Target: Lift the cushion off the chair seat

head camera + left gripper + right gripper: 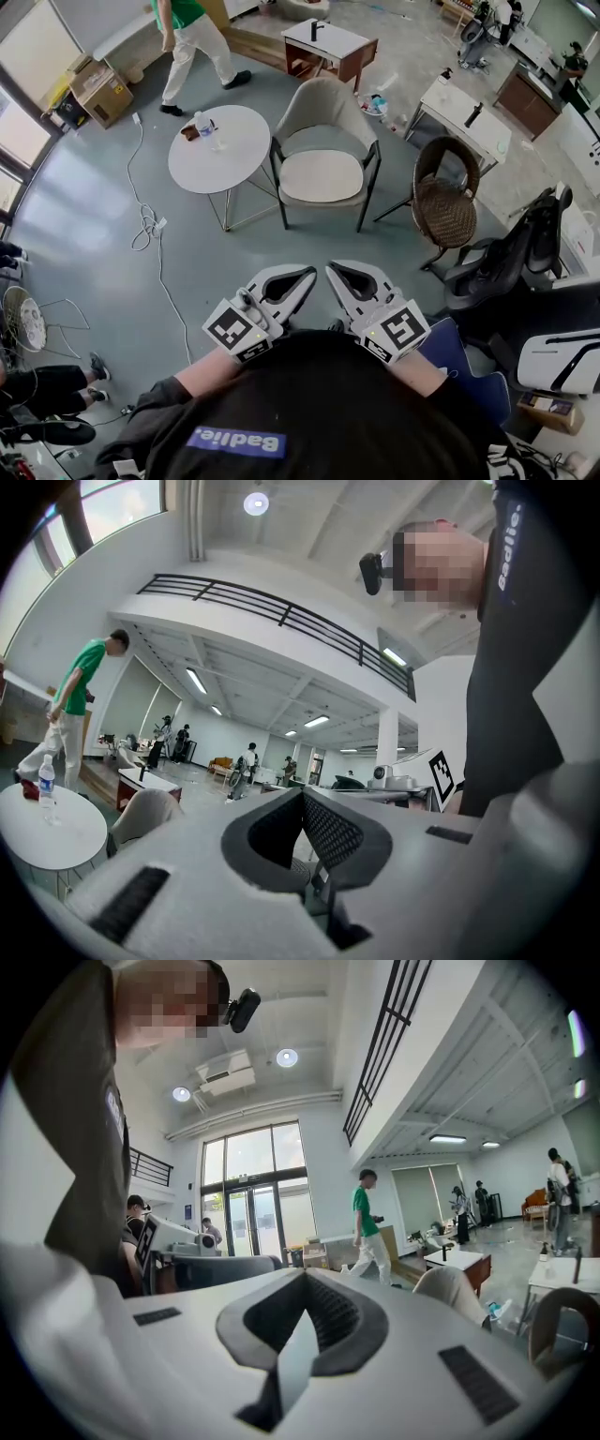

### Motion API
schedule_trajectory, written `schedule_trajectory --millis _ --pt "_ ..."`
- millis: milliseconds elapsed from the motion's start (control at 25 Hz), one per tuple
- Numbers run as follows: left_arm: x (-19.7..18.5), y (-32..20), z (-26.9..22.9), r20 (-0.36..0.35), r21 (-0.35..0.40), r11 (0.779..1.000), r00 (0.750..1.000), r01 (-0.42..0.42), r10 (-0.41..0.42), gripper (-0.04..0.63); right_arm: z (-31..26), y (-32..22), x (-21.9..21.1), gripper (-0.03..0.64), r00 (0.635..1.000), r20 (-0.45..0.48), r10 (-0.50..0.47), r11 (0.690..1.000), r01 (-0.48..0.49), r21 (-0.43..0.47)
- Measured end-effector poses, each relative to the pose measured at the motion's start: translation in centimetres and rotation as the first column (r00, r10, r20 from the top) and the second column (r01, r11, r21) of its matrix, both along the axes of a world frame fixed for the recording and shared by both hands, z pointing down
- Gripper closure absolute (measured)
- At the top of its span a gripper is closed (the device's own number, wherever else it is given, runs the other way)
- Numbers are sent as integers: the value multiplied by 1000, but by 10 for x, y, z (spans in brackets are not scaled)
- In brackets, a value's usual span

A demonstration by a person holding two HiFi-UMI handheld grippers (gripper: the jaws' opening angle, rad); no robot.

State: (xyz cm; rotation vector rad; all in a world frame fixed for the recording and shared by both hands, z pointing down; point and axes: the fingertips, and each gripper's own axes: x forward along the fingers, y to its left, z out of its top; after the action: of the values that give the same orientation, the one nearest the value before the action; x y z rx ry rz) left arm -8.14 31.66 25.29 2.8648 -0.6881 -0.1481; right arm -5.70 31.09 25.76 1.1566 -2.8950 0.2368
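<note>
The left tool and the right tool, both clenched and empty, hover side by side, well apart from the pale oval fabric cushion lying on the beige upholstered armchair.

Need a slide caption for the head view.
Left tongs and right tongs shut, empty; cushion on beige chair beside round table.

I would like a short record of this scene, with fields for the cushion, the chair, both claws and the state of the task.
cushion: flat cream seat cushion, lying on the chair seat
chair: beige padded armchair with black legs, beside the round white table
left claw: shut, empty, held near the person's body
right claw: shut, empty, held near the person's body
task state: cushion not yet touched; both claws well short of the chair
</note>
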Motion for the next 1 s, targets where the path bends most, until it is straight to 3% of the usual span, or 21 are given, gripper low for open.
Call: schedule_trajectory --millis 560,1000 --pt "30 -6 -9 7 24 999 999 31 -31 583 -7 -7 30 591 999 -1 -39 999 39 16" --pt "53 -10 -1 25 16 997 996 81 -81 583 10 -12 64 591 998 34 -58 998 59 -22"
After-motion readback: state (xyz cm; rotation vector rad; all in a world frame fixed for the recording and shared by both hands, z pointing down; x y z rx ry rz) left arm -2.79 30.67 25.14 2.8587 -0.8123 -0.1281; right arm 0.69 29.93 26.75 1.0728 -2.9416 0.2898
